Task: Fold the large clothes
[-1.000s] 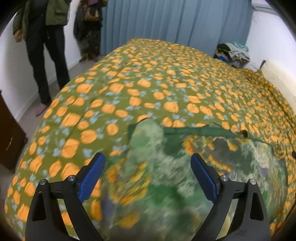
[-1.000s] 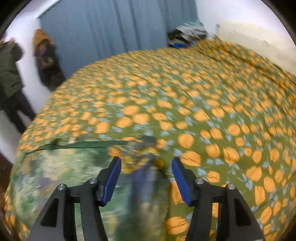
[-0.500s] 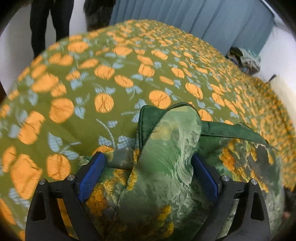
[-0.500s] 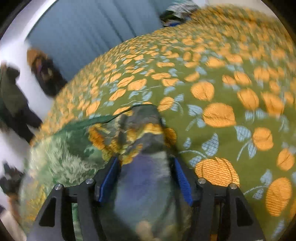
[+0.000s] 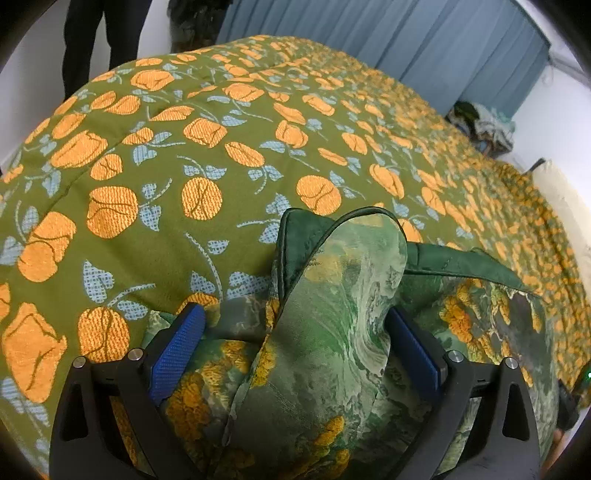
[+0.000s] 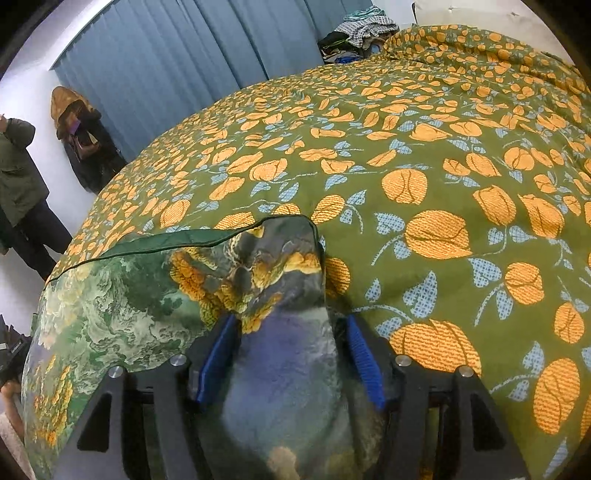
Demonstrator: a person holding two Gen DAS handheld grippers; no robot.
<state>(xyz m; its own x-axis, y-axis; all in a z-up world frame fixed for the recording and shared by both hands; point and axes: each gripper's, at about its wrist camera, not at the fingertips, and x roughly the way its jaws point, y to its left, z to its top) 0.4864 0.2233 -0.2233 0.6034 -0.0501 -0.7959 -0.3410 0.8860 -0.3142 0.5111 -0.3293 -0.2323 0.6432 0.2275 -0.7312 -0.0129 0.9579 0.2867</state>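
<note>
A large green garment [image 5: 343, 295] printed with yellow flowers and edged in dark green lies on the bed. Its left corner bunches up between the blue pads of my left gripper [image 5: 295, 343], whose jaws stand wide with cloth between them. In the right wrist view the same garment [image 6: 122, 306] spreads to the left, and its right corner, greyish-blue with yellow flowers, fills the gap of my right gripper [image 6: 288, 354], whose pads sit against the cloth on both sides.
The bed is covered by an olive bedspread [image 5: 207, 155] with orange flowers and blue leaves. A blue curtain [image 6: 177, 55] hangs behind. A clothes pile [image 6: 354, 33] lies at the far end. A person [image 6: 18, 177] stands at the left.
Both grippers have come down and forward onto the garment's far corners. The cloth now sits between the pads of each, and the right jaws have narrowed onto it.
</note>
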